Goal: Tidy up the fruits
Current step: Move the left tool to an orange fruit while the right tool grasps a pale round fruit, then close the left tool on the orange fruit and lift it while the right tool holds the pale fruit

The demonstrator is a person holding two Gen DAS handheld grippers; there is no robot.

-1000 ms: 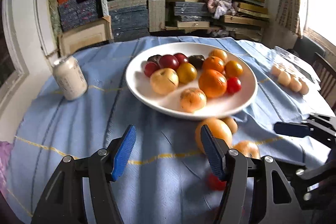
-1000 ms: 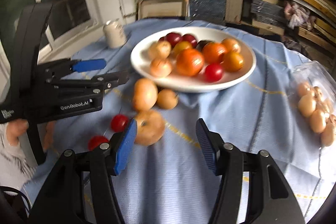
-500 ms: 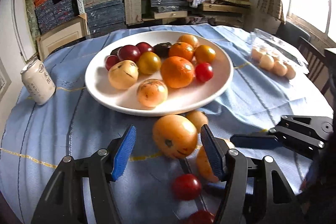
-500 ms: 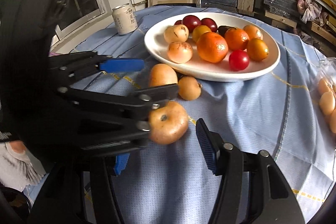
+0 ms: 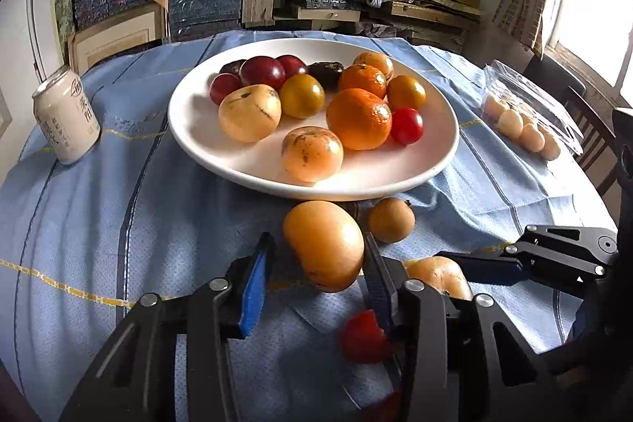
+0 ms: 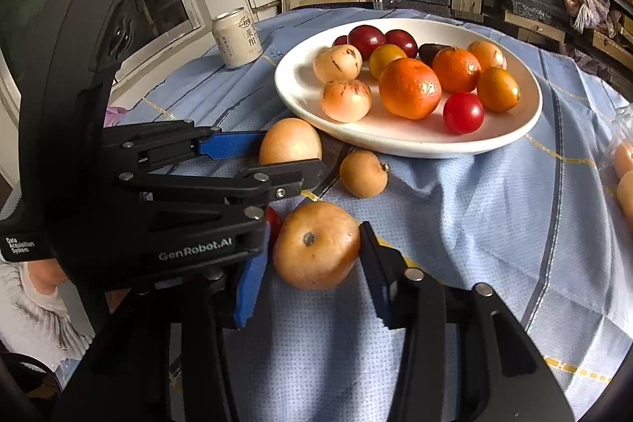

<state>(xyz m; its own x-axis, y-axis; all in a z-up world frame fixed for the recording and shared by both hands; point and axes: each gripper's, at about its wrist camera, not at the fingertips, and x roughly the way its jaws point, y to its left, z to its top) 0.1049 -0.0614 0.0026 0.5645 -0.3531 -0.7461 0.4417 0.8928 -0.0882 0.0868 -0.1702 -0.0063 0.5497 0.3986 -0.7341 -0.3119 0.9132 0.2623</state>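
Tan fruits [image 5: 322,250]: three on blue cloth [image 5: 118,208] beside one white plate [image 5: 221,157].

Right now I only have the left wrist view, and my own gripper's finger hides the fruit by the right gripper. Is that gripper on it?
Observer: Yes. The right gripper has a pad against each side of the dimpled fruit; its jaws have just been closing.
Operator: Which way does the dimple face?
Observer: Up, toward the camera, so the pads sit on the fruit's flanks.
Operator: Anything crowding it?
Observer: A red tomato lies right beside its left side, half hidden under the left gripper, whose jaws have just been closing around the yellow fruit.
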